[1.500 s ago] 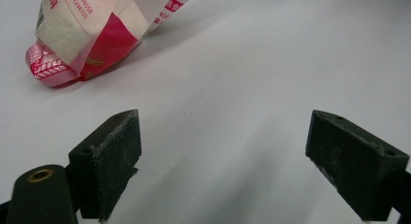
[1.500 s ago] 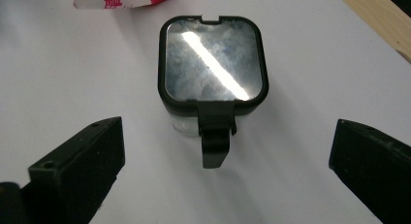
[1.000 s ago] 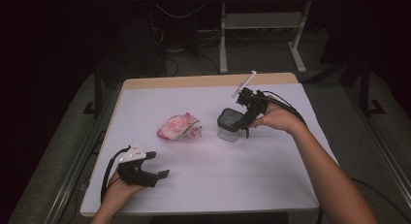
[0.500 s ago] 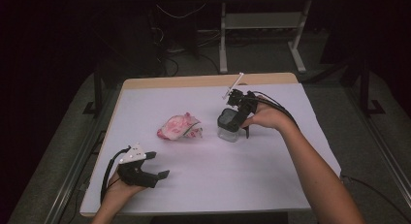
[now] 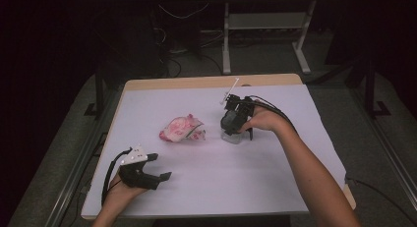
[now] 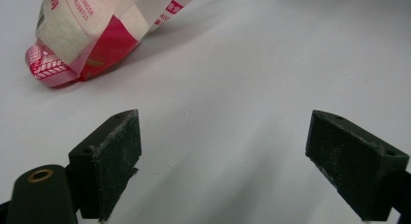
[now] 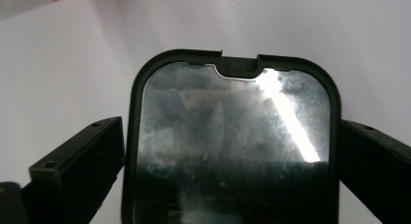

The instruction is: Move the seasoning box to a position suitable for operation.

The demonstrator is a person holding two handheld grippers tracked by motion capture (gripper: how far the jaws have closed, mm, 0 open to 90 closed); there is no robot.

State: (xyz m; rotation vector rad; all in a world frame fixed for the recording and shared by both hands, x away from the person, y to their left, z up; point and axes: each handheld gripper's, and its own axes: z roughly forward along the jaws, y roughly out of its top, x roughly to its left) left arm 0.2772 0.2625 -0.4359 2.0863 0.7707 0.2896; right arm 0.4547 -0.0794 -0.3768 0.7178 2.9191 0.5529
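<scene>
A small clear container with a black-rimmed dark lid stands on the white table, right of centre. My right gripper is shut on it, one jaw pressed against each side of the lid's rim. A crumpled pink and red wrapper lies near the middle of the table. At the front left, my left gripper rests low over the table, open, with bare surface between its jaws. The wrapper lies ahead of it and to its left.
The table's wooden back edge borders a dark floor with cables and a white desk frame. A cable loops from the right gripper over the hand.
The right gripper and the container have shifted a little to the left, toward the wrapper. The left gripper has stayed put.
</scene>
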